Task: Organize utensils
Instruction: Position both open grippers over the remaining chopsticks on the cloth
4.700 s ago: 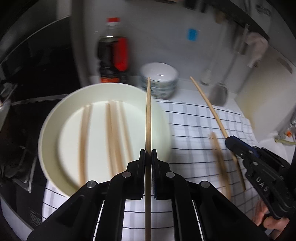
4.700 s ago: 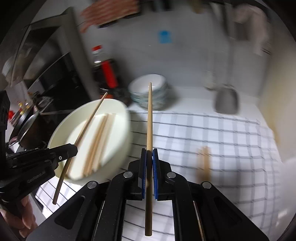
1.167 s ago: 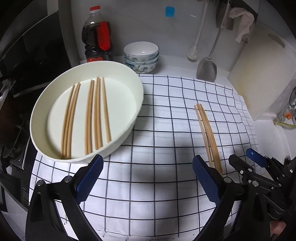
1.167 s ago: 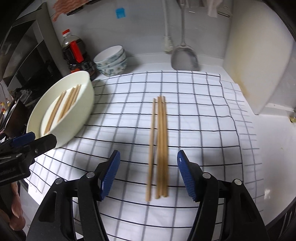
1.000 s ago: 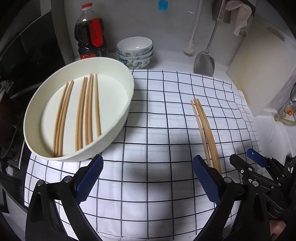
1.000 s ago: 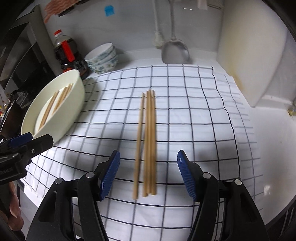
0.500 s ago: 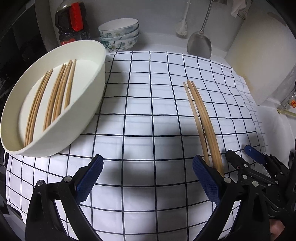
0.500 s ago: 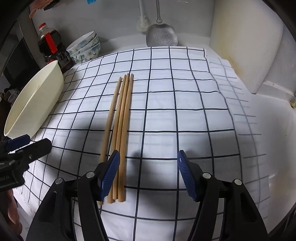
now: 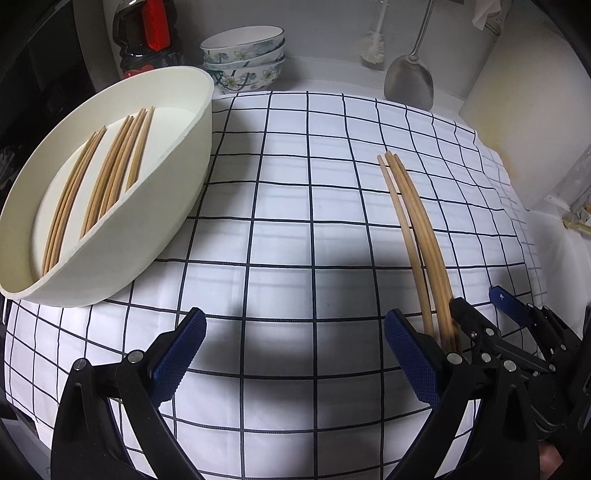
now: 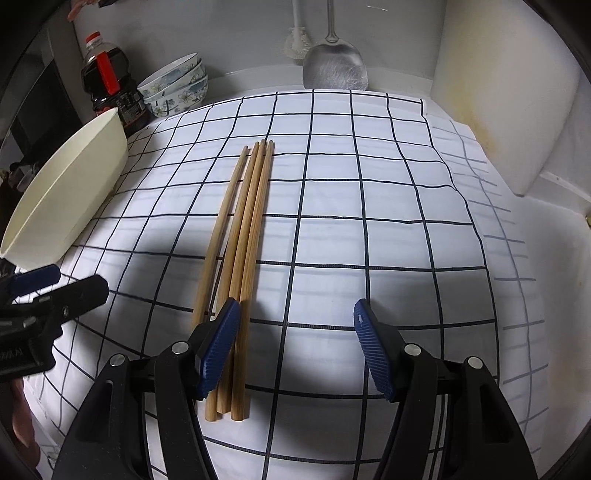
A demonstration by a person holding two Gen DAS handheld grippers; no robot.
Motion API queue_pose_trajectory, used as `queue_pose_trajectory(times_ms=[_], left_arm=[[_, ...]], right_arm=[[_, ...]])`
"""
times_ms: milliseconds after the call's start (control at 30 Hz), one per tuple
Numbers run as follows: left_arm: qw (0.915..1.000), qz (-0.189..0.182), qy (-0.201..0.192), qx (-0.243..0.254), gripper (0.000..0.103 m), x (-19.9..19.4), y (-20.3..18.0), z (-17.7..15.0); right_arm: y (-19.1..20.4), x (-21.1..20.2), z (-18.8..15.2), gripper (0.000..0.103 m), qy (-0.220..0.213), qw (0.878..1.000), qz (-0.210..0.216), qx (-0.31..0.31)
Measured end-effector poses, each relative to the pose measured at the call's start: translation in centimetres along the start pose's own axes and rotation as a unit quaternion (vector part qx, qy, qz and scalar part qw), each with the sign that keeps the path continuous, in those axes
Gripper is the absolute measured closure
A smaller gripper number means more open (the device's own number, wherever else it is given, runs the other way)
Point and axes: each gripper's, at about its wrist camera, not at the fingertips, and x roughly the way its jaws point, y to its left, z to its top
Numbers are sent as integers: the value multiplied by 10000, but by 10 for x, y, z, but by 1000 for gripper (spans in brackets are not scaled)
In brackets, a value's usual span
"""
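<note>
Several wooden chopsticks (image 10: 247, 236) lie side by side on the checked cloth (image 10: 369, 236). My right gripper (image 10: 295, 328) hangs open low over their near ends, its left pad beside them and nothing between the jaws. In the left wrist view the same chopsticks (image 9: 410, 221) run under my left gripper's right finger. The left gripper (image 9: 295, 332) is open and empty over the cloth (image 9: 280, 206). A cream oval dish (image 9: 177, 177) at the left holds several more chopsticks (image 9: 110, 177). The right gripper (image 9: 484, 306) shows at the lower right of that view.
Stacked flowered bowls (image 9: 243, 55) and a dark bottle with a red label (image 9: 151, 33) stand at the back. A metal spatula (image 9: 410, 77) and a dish brush (image 9: 373, 48) lean on the wall. A white board (image 10: 506, 96) stands at the right. The left gripper (image 10: 55, 291) is at the left edge.
Both grippers have sunk closer to the cloth, staying open. The loose chopsticks now lie nearer the right gripper's left pad. Nothing was picked up.
</note>
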Motion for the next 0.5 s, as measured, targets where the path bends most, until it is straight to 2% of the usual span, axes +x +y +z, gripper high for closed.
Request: queue_pose_trajectory(times_ms=[200,500], left_arm=[[10000,11,-19,37,8,2,-4,0],[9999,-43,-25,120,8,11,-19,5]], right_arm=[[8,2,-6,42,14,9993,-178,-339],[-3,7,2,42,-127,9991,-258,-300]])
